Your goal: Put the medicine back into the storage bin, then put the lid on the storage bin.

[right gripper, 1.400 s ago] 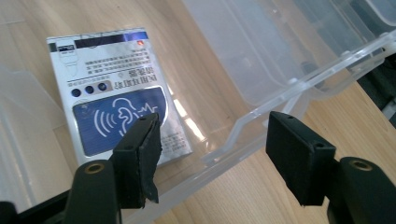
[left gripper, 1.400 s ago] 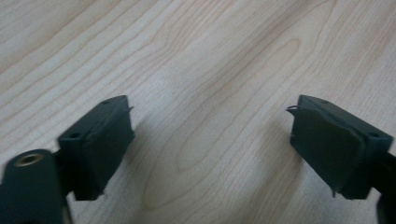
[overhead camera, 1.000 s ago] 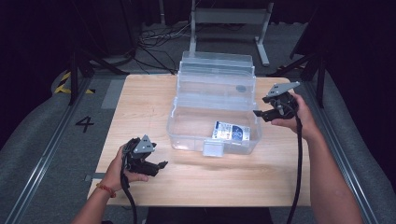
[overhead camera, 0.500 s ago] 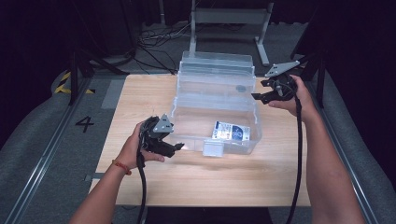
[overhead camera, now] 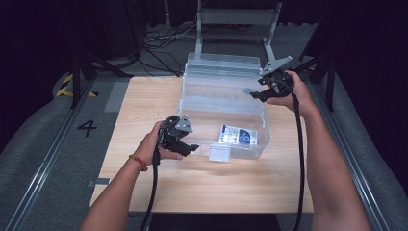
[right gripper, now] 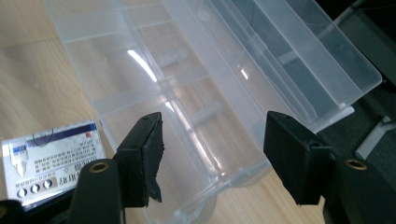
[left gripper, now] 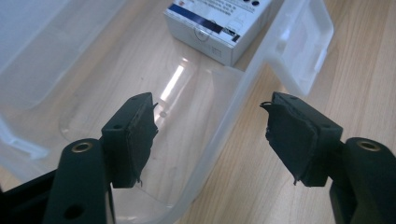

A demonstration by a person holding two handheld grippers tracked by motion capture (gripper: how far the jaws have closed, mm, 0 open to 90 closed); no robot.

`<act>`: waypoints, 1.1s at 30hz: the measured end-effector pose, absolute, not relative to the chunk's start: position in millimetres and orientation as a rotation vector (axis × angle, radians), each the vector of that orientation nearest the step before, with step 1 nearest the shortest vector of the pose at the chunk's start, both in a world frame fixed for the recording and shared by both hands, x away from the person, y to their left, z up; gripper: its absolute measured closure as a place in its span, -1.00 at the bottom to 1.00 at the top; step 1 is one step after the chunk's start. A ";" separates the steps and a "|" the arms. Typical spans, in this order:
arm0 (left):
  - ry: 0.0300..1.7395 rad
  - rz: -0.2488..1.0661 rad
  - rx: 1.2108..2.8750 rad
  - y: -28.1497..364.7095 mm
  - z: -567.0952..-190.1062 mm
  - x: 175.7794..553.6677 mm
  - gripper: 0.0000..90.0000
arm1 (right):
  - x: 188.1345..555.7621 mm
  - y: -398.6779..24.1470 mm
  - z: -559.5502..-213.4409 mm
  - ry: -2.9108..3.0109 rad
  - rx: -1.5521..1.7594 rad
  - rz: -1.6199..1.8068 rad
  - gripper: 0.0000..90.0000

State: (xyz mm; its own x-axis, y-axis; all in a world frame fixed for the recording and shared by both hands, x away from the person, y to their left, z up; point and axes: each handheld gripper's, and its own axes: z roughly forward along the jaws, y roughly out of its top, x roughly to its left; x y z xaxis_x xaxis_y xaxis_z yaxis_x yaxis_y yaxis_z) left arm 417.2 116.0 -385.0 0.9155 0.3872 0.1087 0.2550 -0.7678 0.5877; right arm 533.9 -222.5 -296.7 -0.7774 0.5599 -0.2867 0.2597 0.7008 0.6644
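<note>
1. Where the person's forearms come in over the near edge of the table (overhead camera: 159, 192), the left claw (overhead camera: 191, 147) hangs just off the bin's (overhead camera: 231, 103) near left corner.
2. Its jaws stand partly apart and have just been closing. In the left claw view the bin's clear front wall (left gripper: 233, 126) runs up between the two black pads (left gripper: 140, 135), but neither pad presses on it, so it has hold of nothing.
3. That same view shows the bin's front latch tab (left gripper: 303, 46) standing out from the wall, over the bare wood.
4. Inside the bin, on its floor toward the near right corner, lies a small white and blue box (overhead camera: 236, 135), flat, with its printed face up. It touches neither claw.
5. The bin itself sits about mid-table, clear plastic, with its lid (overhead camera: 226, 65) swung open and leaning back at the far side.
6. Farther off, the right claw (overhead camera: 254, 93) is held up at the bin's far right rim, near where the lid hinges.
7. Its jaws are also partly apart and have just been closing a little. In the right claw view the bin's corner and the lid's edge (right gripper: 327, 70) lie beyond and between the pads, with clear space on both sides; it grips nothing.
8. Behind the table stands a grey metal frame (overhead camera: 235, 19) on the dark floor.
</note>
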 end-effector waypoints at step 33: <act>0.374 0.191 2.683 103.1 -398.6 434.0 0.60 | 592.5 -187.0 -306.7 2.641 0.596 0.574 0.41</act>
